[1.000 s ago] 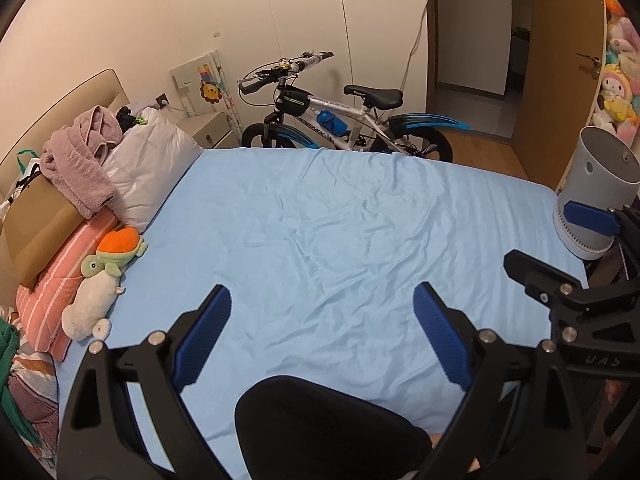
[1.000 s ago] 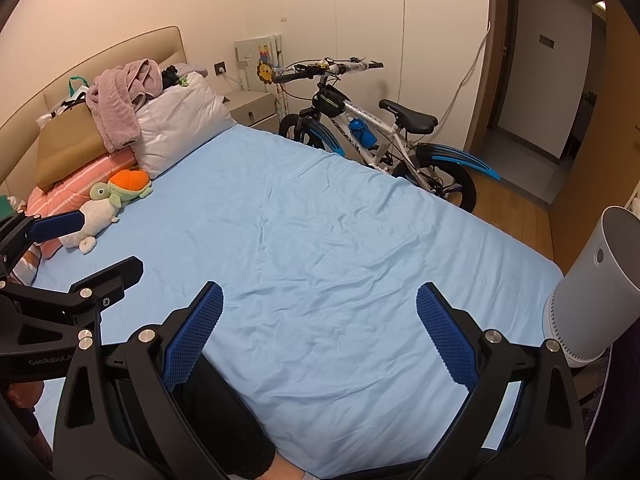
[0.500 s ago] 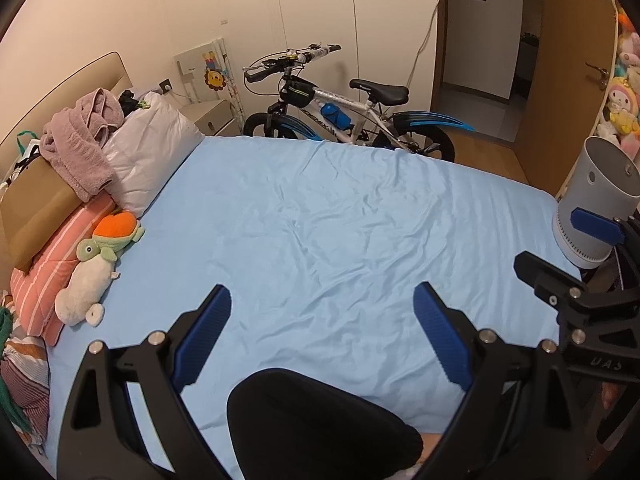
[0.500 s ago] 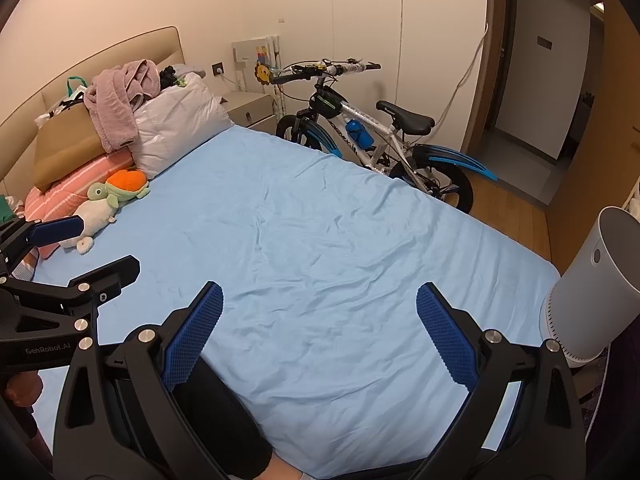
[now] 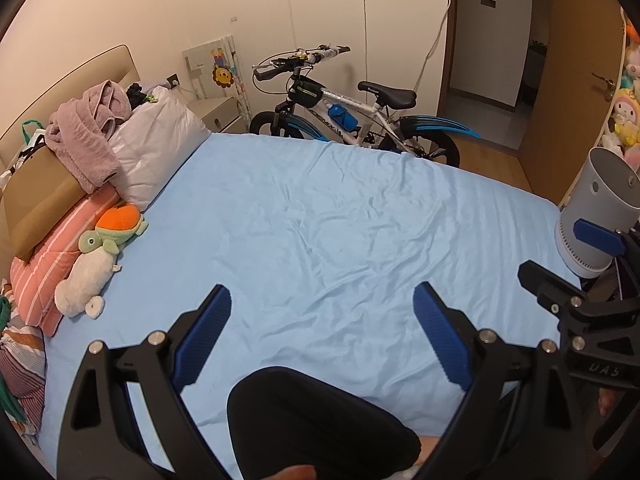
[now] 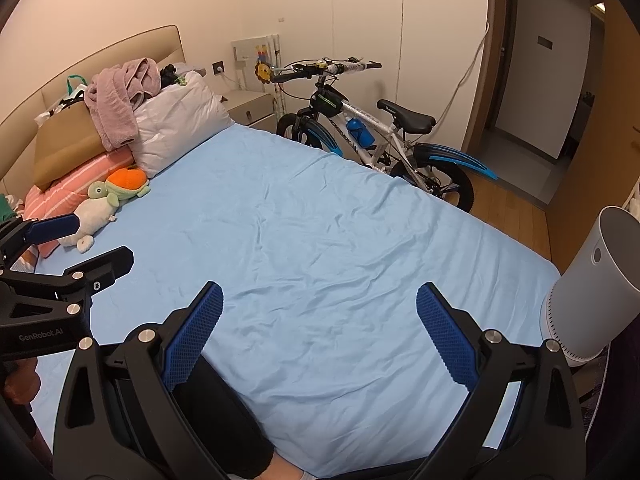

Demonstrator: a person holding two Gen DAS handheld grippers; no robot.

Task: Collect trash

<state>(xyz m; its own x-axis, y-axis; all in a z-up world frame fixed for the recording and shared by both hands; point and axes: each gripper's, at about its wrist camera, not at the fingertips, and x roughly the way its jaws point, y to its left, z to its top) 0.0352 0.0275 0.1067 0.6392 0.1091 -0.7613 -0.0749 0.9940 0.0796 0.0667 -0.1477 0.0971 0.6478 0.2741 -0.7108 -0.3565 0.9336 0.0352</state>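
Note:
No trash shows on the light blue bed sheet (image 5: 320, 232), which also fills the right wrist view (image 6: 320, 248). My left gripper (image 5: 322, 304) is open and empty, held above the near edge of the bed. My right gripper (image 6: 320, 300) is open and empty too, beside it; it shows at the right edge of the left wrist view (image 5: 576, 264). The left gripper shows at the left edge of the right wrist view (image 6: 76, 240). A white cylindrical bin (image 6: 592, 288) stands off the bed's right corner, also in the left wrist view (image 5: 600, 208).
Pillows, a pink towel (image 5: 88, 136) and a turtle plush (image 5: 100, 256) are piled at the headboard on the left. A bicycle (image 5: 360, 116) stands behind the bed by the wardrobe. An open doorway (image 5: 492, 52) is at the back right. My knee (image 5: 312, 420) is below the grippers.
Both views have shifted slightly, with the bed and bicycle sliding a little lower and the left view panning a bit right. Both grippers stay open and empty.

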